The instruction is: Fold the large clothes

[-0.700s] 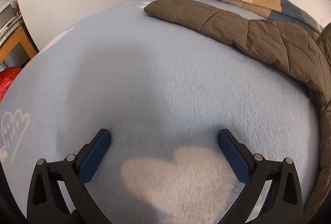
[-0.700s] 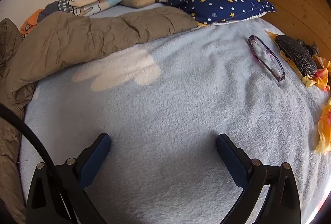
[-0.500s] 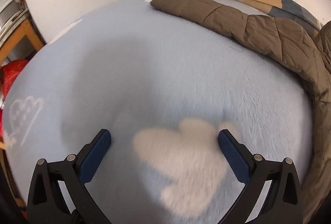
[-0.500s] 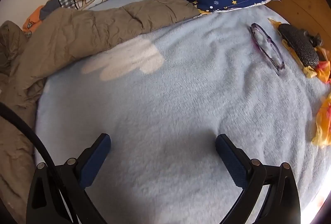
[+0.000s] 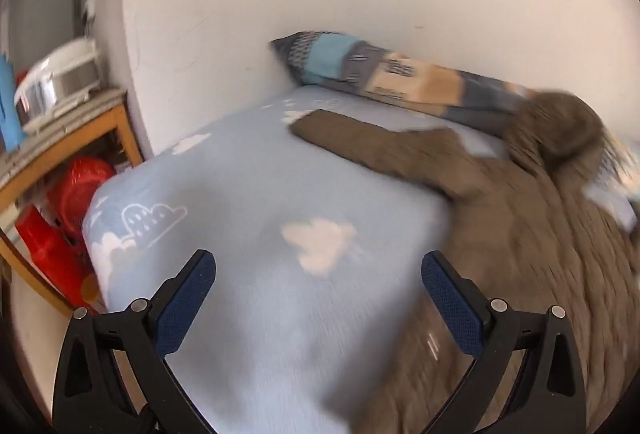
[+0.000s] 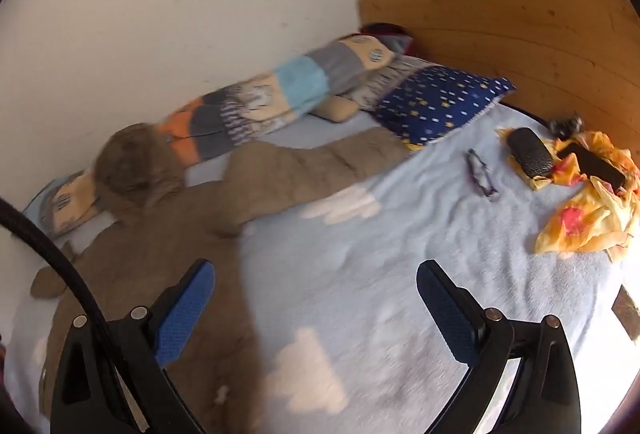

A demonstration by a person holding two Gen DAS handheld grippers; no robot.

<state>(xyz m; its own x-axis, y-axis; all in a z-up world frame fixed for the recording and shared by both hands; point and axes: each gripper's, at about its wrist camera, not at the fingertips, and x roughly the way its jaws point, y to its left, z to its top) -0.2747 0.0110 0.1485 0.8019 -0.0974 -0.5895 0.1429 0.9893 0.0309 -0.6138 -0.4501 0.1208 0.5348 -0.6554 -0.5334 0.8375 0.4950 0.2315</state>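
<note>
Left gripper (image 5: 318,288): I am holding it wide open above the bed's near edge — nothing is sitting between its fingers.
Right gripper (image 6: 312,298): I am keeping it spread just as wide, gripping nothing.
Coat (image 6: 224,209): the brown padded coat is lying spread on the blue blanket (image 6: 400,254), hood toward the wall, one sleeve reaching toward the starry pillow (image 6: 440,99).
Long cushion (image 5: 400,73): it is lying along the wall behind the coat.
Glasses (image 6: 480,173): they are resting on the blanket — well apart from the coat.
</note>
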